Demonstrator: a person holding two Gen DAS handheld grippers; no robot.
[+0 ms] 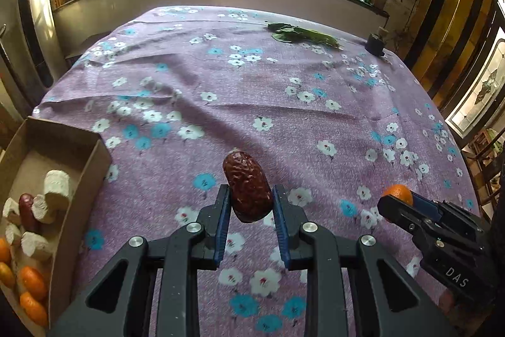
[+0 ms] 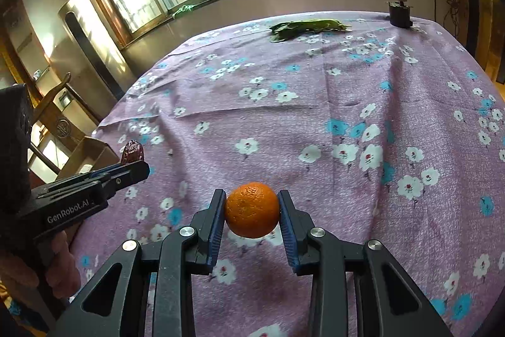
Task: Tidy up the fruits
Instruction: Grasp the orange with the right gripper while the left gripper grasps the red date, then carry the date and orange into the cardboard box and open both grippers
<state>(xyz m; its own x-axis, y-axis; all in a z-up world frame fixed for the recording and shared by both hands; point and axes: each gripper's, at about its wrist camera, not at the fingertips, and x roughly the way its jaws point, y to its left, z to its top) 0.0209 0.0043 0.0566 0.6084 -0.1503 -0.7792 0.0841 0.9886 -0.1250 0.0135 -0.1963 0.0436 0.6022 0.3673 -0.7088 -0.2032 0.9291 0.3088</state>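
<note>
My left gripper [image 1: 251, 198] is shut on a wrinkled dark red date [image 1: 247, 190], held above the flowered purple cloth. The same date [image 2: 132, 151] pokes out of the left gripper [image 2: 135, 161] at the left of the right wrist view. My right gripper [image 2: 252, 210] is shut on a small orange [image 2: 252, 209], its blue pads pressing both sides. From the left wrist view that orange [image 1: 398, 193] shows at the tip of the right gripper [image 1: 399, 201]. A cardboard box [image 1: 91, 176] at the lower left holds several small oranges [image 1: 31, 283], a date [image 1: 27, 212] and white foam pieces.
The table under the purple cloth [image 1: 252, 90] reaches back toward the windows. Green leaves [image 1: 303, 35] and a small dark pot [image 1: 375, 45] lie at the far right end. The box [image 2: 85, 155] sits at the table's left edge. A hand [image 2: 38, 267] grips the left tool.
</note>
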